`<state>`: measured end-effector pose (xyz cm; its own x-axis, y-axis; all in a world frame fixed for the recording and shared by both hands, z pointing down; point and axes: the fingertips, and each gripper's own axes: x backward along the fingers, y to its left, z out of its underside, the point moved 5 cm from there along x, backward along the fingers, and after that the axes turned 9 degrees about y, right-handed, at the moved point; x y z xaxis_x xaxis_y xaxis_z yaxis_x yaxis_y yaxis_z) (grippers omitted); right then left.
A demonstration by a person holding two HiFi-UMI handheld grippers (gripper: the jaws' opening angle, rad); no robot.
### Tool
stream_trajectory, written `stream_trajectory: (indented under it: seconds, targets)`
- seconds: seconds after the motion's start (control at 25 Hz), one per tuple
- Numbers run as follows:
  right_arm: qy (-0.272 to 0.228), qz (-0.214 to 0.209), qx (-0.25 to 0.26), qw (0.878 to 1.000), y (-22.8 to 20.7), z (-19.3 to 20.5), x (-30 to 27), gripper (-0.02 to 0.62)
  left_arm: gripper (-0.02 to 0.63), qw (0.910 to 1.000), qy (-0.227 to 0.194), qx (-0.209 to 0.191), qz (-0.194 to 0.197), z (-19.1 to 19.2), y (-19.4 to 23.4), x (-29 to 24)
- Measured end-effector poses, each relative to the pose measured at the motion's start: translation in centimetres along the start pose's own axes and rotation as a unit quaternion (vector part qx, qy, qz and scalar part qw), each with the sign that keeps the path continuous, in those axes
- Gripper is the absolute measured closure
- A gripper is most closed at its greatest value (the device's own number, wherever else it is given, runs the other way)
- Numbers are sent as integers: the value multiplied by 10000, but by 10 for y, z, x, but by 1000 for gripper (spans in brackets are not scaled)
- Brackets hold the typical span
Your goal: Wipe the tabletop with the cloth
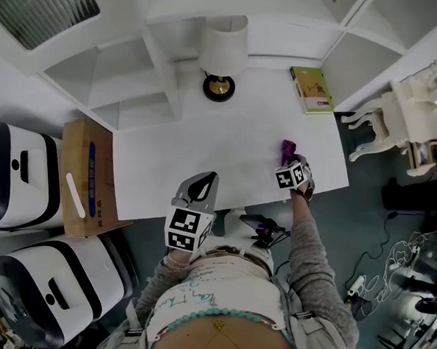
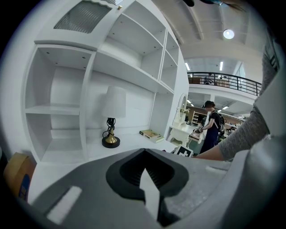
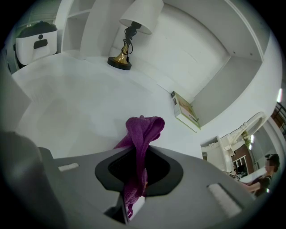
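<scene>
Gripping crumpled purple terry cloth (image 3: 142,134), right tongs (image 3: 134,181) above tabletop (image 3: 67,103); left tongs (image 2: 149,179) clenched

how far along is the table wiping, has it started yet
Done: the crumpled purple cloth is picked up, clamped in the right gripper. In hand: it is held at the white tabletop's right front part; contact cannot be told. Left: the wiping itself, as no wiped streak shows. The left gripper is shut and empty near the front edge.

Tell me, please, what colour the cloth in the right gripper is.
Purple. The cloth shows best in the right gripper view, pinched by the right gripper.
</scene>
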<state>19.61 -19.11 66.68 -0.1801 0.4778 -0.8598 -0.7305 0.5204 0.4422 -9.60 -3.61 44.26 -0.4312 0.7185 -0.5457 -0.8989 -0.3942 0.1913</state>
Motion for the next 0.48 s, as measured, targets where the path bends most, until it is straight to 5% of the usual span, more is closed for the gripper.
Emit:
stream_trajectory:
  seconds: [0.48]
  targets:
    - [-10, -51, 94, 9999, 17, -8, 9, 526, 604, 10000, -48, 41, -10, 5, 8, 11]
